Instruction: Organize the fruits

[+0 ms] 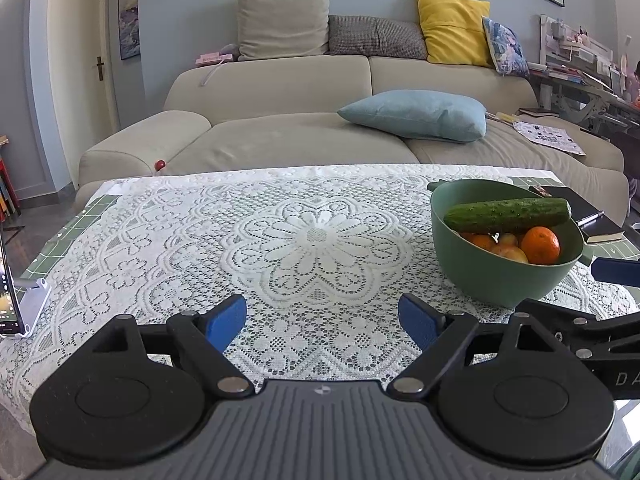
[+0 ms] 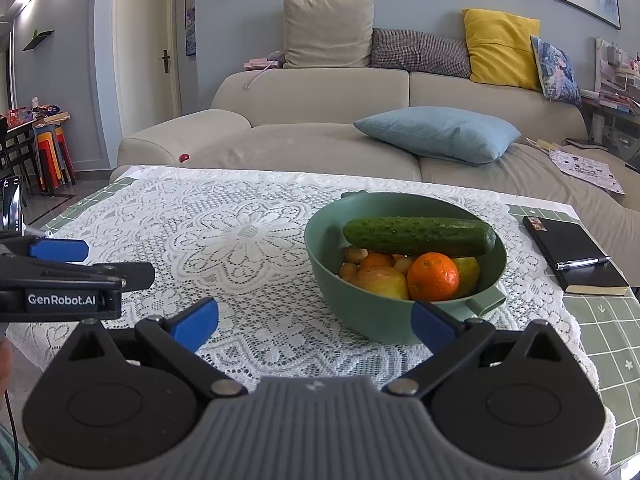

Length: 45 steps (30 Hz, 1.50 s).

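A green bowl stands on the lace-covered table, right of its middle. Across its top lies a cucumber. Under the cucumber are a mandarin, a yellowish apple and several smaller fruits. My right gripper is open just before the bowl's near side, nothing between its blue pads. My left gripper is open over bare lace, left of the bowl, holding nothing. In the right wrist view the left gripper's body shows at the left edge.
A black notebook with a pen on it lies right of the bowl. A phone on a white stand sits at the table's left edge. A beige sofa with cushions runs behind the table.
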### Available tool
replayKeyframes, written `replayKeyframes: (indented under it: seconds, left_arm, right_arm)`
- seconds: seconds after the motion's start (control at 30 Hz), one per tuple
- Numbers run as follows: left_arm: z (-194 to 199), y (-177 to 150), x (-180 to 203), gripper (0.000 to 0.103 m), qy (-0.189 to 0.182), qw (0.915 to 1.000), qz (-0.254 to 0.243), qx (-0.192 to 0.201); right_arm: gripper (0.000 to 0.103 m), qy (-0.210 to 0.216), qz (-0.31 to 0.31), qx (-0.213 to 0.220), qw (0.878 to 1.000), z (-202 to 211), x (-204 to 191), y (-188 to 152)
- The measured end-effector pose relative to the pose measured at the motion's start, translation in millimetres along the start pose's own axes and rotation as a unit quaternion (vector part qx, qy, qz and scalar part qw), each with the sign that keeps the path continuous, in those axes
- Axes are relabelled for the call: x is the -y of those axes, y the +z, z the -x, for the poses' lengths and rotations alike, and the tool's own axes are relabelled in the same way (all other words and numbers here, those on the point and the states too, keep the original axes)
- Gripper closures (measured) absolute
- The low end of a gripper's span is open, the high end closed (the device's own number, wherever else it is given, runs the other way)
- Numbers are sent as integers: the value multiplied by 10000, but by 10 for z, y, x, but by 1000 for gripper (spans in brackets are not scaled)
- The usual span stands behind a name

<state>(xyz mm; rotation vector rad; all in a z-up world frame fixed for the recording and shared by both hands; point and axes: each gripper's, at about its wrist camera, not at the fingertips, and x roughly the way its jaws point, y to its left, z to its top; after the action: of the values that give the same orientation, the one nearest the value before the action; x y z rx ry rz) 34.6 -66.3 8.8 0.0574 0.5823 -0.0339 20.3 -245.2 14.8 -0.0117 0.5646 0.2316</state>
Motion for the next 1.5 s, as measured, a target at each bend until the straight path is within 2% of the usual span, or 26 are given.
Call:
replayKeyframes:
  seconds: [1.5]
  left_arm:
    - [6, -7, -37, 3, 52, 9998, 120, -114]
  right_arm:
    - [4, 28, -1, -50, 10000, -14, -13, -6]
